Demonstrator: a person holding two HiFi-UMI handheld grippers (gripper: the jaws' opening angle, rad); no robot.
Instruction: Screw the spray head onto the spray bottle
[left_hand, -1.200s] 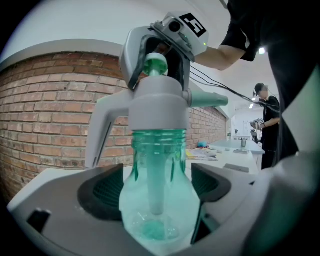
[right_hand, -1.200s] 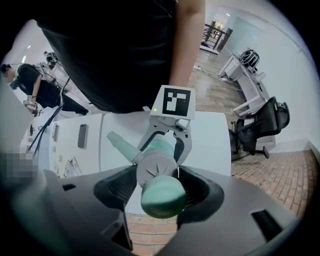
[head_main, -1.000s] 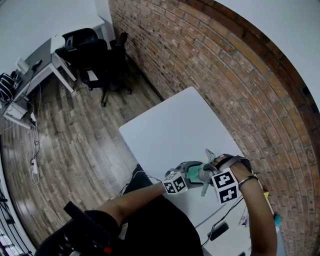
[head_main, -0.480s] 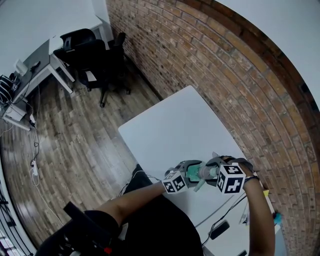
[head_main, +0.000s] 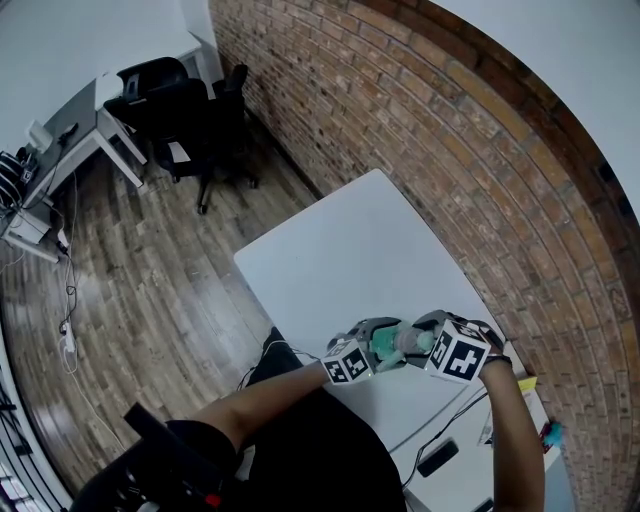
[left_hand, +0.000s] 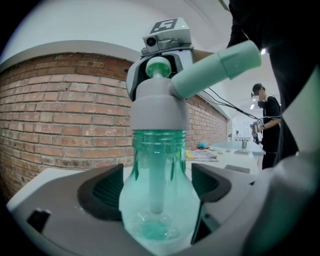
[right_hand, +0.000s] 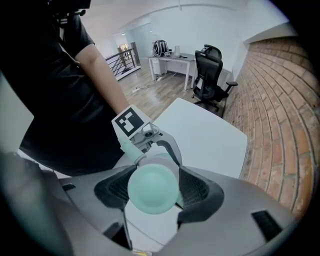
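Brick wall (head_main: 480, 150) backed the white tabletop (head_main: 350, 250) in the head view, where left tongs (head_main: 383, 346) and right tongs (head_main: 415, 342) met above it. Left gripper view alone showed those tongs clamping the translucent green plastic spray bottle (left_hand: 159, 200), pale grey-and-mint plastic spray head (left_hand: 159, 107) seated on its neck. Right gripper view showed its tongs gripping that head from above; twisting squarely should avoid cross-threading.

Counted on inspection: one spray bottle (left_hand: 159, 200), one spray head (left_hand: 159, 107), two grippers (left gripper (left_hand: 159, 190), right gripper (right_hand: 152, 187)), one white table (head_main: 350, 250).
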